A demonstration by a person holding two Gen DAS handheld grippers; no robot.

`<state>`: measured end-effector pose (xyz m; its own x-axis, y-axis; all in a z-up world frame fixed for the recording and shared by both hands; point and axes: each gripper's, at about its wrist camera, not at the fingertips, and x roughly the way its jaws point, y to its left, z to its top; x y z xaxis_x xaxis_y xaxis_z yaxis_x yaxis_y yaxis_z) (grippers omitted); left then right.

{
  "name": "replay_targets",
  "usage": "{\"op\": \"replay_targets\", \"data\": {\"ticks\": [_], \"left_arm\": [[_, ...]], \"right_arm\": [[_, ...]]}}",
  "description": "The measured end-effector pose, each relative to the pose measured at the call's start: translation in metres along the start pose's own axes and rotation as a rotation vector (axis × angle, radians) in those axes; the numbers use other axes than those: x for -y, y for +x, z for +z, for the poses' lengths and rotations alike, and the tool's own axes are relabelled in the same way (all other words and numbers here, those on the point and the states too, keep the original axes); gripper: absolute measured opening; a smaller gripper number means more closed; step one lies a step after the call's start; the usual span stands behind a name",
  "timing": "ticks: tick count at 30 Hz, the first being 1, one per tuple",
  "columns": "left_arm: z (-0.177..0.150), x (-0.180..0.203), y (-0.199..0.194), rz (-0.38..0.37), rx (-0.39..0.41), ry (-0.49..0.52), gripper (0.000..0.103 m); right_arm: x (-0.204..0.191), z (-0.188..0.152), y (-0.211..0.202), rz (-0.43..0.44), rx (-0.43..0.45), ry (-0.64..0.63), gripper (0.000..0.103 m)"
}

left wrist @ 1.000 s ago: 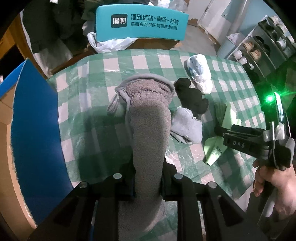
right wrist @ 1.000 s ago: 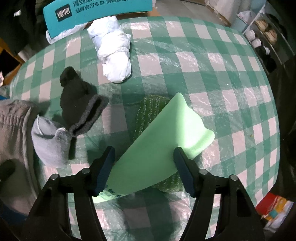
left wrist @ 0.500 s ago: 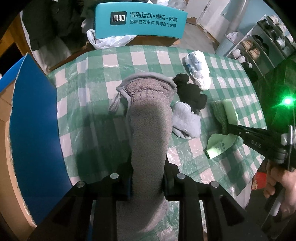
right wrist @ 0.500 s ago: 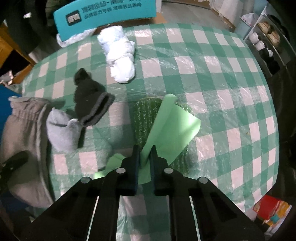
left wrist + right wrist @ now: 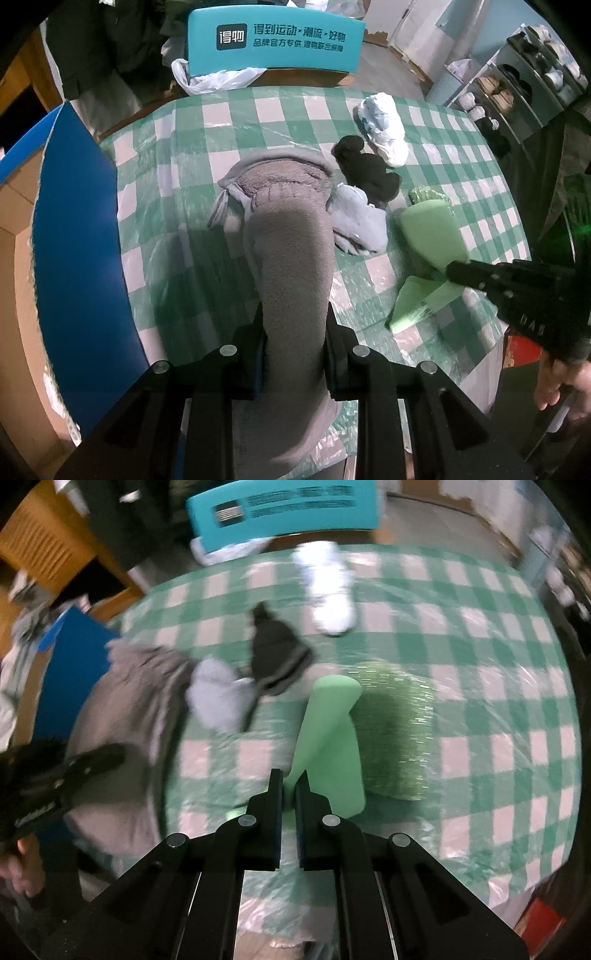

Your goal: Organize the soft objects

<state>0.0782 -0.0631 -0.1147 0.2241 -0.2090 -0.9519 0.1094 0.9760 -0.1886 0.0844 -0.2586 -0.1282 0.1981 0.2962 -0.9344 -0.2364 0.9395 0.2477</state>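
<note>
My left gripper point(image 5: 293, 325) is shut on a grey fleece garment point(image 5: 291, 243) that drapes forward over the checked table; it also shows at the left of the right wrist view point(image 5: 129, 716). My right gripper point(image 5: 290, 781) is shut on a light green foam sheet point(image 5: 328, 738) and lifts it off a dark green scouring pad point(image 5: 395, 723). The sheet point(image 5: 432, 236) and the right gripper point(image 5: 461, 275) show at the right of the left wrist view. A light grey sock point(image 5: 358, 221), a black sock point(image 5: 369, 170) and a white cloth bundle point(image 5: 384, 125) lie between the two grippers.
The table has a green and white checked cover point(image 5: 288, 110). A blue-lined cardboard box point(image 5: 81, 258) stands at the table's left. A teal box with white print point(image 5: 273, 44) and a white plastic bag point(image 5: 218, 79) sit behind the far edge. Shelves point(image 5: 532, 74) stand far right.
My right gripper closed on the green foam sheet, then lifted it and swung left, so the sheet folds upward. The left gripper kept its hold on the grey garment and rose slightly.
</note>
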Motion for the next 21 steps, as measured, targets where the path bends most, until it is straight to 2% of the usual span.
{"op": "replay_targets", "data": {"ticks": [5, 11, 12, 13, 14, 15, 16, 21], "left_arm": [[-0.008, -0.002, -0.003, 0.003, -0.006, 0.004, 0.024], [-0.013, -0.004, -0.003, 0.005, -0.012, 0.005, 0.026], [-0.013, -0.004, -0.002, 0.004, -0.012, 0.004, 0.027], [-0.013, -0.004, -0.002, 0.004, -0.012, 0.005, 0.027], [-0.013, -0.004, -0.002, 0.004, -0.012, 0.005, 0.027], [-0.013, -0.004, -0.002, 0.002, -0.013, 0.006, 0.027], [-0.013, -0.003, -0.001, 0.001, -0.014, 0.007, 0.027], [-0.01, 0.002, 0.003, -0.001, -0.022, 0.019, 0.028]], "right_arm": [[-0.027, -0.002, 0.015, 0.025, -0.048, -0.076, 0.006], [-0.035, -0.003, 0.028, 0.019, -0.104, -0.102, 0.008], [-0.034, -0.003, 0.03, 0.011, -0.109, -0.1, 0.013], [-0.034, -0.003, 0.032, 0.006, -0.115, -0.101, 0.027], [-0.033, -0.005, 0.031, -0.001, -0.12, -0.105, 0.036], [-0.033, -0.006, 0.03, -0.01, -0.117, -0.109, 0.052], [-0.034, -0.007, 0.029, -0.018, -0.111, -0.115, 0.055], [-0.028, -0.011, 0.023, -0.019, -0.099, -0.112, 0.057]]}}
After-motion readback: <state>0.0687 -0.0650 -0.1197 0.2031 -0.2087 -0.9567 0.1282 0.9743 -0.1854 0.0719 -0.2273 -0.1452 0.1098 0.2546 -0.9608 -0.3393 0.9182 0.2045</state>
